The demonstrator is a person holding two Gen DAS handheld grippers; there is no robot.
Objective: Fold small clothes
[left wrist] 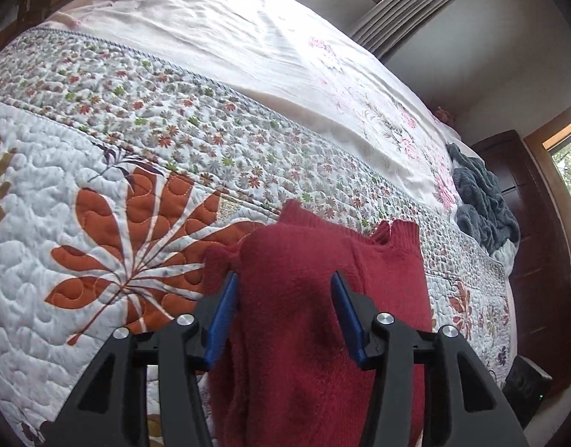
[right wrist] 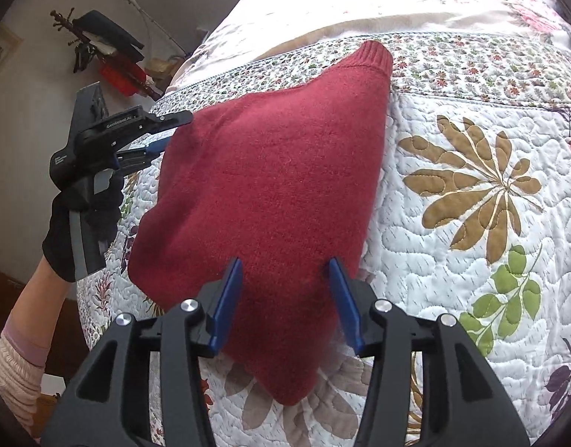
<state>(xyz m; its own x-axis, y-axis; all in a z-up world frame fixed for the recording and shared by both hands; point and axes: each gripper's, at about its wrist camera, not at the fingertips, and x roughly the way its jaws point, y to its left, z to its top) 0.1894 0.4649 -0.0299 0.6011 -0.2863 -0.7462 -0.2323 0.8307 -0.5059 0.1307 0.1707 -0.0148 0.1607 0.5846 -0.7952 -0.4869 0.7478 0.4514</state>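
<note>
A red knitted garment (right wrist: 270,171) lies folded on the floral quilt (right wrist: 471,186), its ribbed hem (right wrist: 374,57) pointing toward the far side of the bed. My right gripper (right wrist: 285,264) is open, its blue pads (right wrist: 229,298) spread over the garment's near corner. In the left wrist view the same red garment (left wrist: 304,316) fills the gap between the spread fingers of my open left gripper (left wrist: 284,279). From the right wrist view, the left gripper (right wrist: 175,131) sits at the garment's left edge, held by a black-gloved hand (right wrist: 73,231).
The quilt (left wrist: 99,223) covers the near part of the bed, with a pale floral sheet (left wrist: 248,37) beyond it. A grey fluffy blanket (left wrist: 482,205) is bunched at the bed's right end beside dark wooden furniture (left wrist: 527,242). A coat stand (right wrist: 99,48) stands by the wall.
</note>
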